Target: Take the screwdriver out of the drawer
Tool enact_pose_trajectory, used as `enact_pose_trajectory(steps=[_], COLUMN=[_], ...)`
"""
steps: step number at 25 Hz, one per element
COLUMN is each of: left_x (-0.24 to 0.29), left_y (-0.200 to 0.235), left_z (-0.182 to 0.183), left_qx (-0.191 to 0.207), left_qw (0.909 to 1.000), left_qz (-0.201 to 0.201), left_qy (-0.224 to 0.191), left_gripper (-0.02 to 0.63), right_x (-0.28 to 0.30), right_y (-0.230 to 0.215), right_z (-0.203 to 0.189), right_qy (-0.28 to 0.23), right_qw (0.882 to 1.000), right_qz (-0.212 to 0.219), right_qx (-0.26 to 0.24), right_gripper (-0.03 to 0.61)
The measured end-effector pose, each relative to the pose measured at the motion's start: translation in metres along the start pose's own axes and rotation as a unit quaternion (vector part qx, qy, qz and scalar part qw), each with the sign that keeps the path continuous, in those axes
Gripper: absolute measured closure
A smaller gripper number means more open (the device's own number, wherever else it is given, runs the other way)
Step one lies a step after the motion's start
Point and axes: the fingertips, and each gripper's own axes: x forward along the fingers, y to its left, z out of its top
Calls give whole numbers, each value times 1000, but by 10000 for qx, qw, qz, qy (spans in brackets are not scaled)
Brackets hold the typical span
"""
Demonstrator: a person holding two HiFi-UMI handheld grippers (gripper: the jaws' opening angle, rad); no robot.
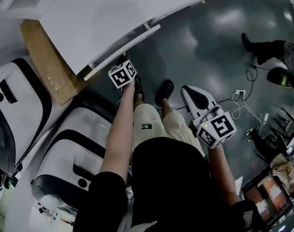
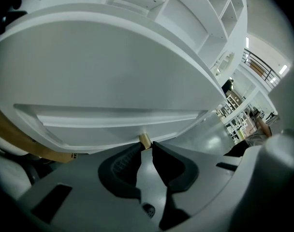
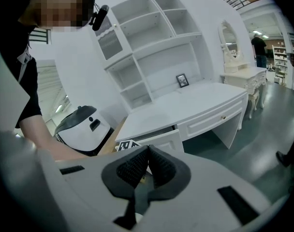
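The white desk (image 1: 113, 8) has a drawer (image 1: 123, 45) that stands a little way out; in the right gripper view its front (image 3: 159, 138) shows a dark gap above it. My left gripper (image 1: 123, 62) is at the drawer front (image 2: 113, 124), its jaw tips pinched on the small tan knob (image 2: 145, 140). My right gripper (image 1: 185, 90) hangs over the floor to the right of the person's legs, apart from the desk. Its jaws (image 3: 147, 151) are shut with nothing between them. No screwdriver shows in any view; the drawer's inside is hidden.
Two white-and-black rounded machines (image 1: 21, 110) (image 1: 74, 163) stand at the left, beside a brown board (image 1: 48, 64) leaning at the desk's end. Cables and a power strip (image 1: 240, 93) lie on the grey floor at right. White shelves (image 3: 152, 47) rise behind the desk.
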Motion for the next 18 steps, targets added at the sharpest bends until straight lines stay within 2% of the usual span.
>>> enact_pose_trajectory(steps=[18], left_x=[-21], left_y=[-19], left_z=[-60], left_qx=[42], left_qw=[10000], left_qz=[49], left_qy=[40], left_gripper=[526], right_x=[-21], right_y=[-3], right_z=[-19], right_qy=[124], right_qw=[9987], right_qz=[425], right_qx=[-233], right_gripper=[560])
